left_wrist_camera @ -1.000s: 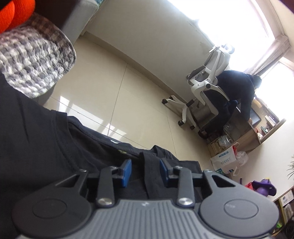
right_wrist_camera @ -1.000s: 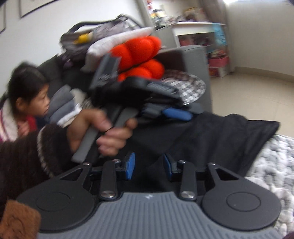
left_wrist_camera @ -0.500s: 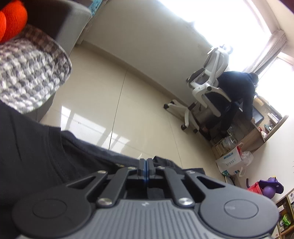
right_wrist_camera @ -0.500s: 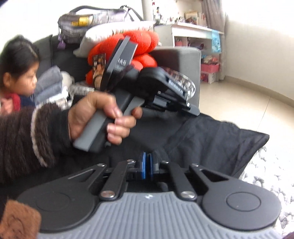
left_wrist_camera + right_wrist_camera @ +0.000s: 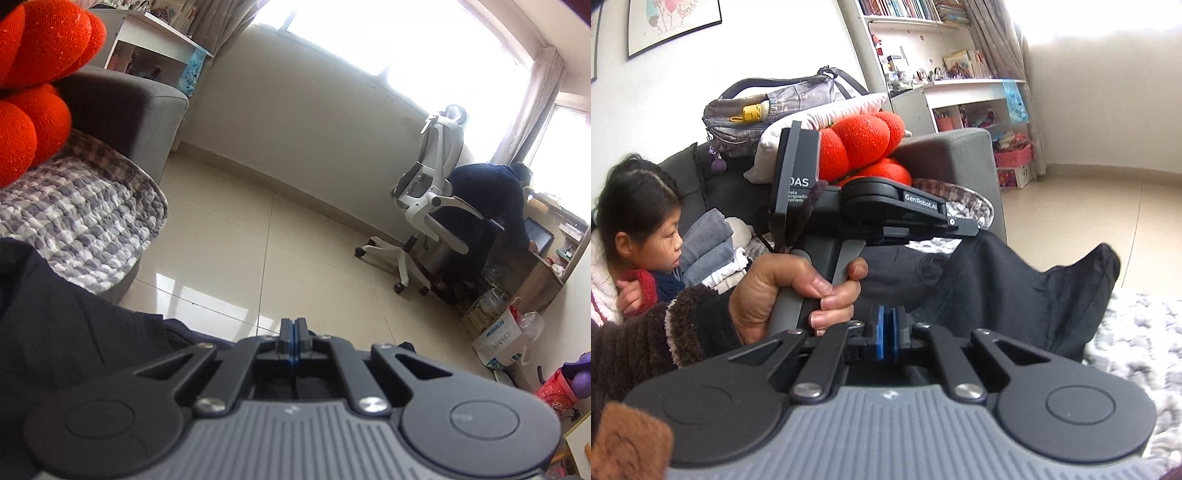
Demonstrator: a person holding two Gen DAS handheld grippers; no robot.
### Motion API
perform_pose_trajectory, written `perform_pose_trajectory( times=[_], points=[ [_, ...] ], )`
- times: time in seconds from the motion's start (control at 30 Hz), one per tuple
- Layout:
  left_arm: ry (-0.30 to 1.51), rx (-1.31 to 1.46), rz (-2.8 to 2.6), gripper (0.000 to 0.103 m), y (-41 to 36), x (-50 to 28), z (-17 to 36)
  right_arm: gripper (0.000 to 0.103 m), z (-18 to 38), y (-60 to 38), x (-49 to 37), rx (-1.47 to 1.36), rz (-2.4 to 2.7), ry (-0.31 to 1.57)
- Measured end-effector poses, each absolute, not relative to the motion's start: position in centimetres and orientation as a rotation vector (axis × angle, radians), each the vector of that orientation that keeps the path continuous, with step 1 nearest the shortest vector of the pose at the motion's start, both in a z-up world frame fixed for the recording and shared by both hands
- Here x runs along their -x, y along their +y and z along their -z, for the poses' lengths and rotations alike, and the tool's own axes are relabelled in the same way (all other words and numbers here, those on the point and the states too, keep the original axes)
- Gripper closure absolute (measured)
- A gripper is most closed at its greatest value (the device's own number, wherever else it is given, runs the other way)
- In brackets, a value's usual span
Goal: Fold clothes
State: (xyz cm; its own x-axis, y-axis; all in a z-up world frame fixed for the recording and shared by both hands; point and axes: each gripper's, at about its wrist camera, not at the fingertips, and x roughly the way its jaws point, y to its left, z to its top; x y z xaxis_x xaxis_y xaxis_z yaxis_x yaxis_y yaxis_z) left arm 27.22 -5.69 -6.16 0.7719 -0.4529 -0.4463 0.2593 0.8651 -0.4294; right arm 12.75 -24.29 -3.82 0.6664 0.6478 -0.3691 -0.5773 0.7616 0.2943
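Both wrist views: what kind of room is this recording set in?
Most likely a lived-in home living room that doubles as a study. A grey sofa with an orange knot cushion, a bookshelf full of books, and a white office chair by a desk near the window all point to that.

A black garment (image 5: 1015,291) lies over a grey-and-white checked blanket (image 5: 85,221). Behind them sit a bright orange knotted cushion (image 5: 864,140) and a grey sofa (image 5: 136,110). The floor (image 5: 295,240) is cream tile, and the gripper pads (image 5: 880,332) are blue.

Far right of me a white office chair (image 5: 432,188) stands on the tiled floor (image 5: 295,236); an orange knot cushion (image 5: 33,74) sits on the grey sofa (image 5: 122,110), far left.
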Motion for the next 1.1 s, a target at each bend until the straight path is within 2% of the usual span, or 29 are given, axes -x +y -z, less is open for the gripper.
perform_pose_trajectory(
  times=[1.1],
  points=[
    [0.610, 0.242, 0.253, 0.103, -4.2, -26.7, 6.1, 0.098, 4.7, -23.4, -13.3, -0.193, -0.764, 0.523]
  ],
)
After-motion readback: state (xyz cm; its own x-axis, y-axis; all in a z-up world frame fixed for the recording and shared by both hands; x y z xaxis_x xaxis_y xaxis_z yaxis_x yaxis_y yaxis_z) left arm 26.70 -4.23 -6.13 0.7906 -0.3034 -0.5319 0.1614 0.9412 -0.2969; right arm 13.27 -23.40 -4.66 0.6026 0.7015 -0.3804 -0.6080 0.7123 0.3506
